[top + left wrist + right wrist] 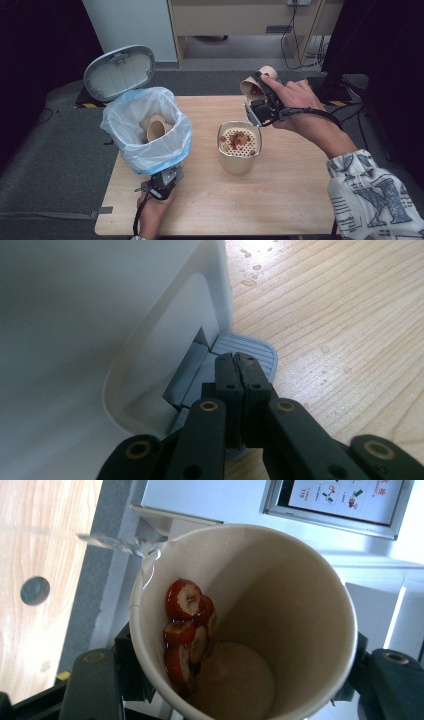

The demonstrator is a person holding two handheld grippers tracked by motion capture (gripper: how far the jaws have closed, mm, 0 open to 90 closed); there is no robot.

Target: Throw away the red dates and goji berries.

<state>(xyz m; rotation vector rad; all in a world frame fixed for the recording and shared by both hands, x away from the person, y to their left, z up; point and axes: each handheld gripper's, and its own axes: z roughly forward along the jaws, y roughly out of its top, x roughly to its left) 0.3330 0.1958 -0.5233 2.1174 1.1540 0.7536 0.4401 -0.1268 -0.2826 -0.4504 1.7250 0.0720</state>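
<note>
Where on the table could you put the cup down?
The bare wood right of the strainer pot, toward the table's right edge, is free, and so is the near strip in front of it. The left side is crowded by the bin and the left gripper on its pedal.

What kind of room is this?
Probably an office or lab room: a small wooden table stands on grey carpet, with loose cables and plain wooden furniture behind.
</note>
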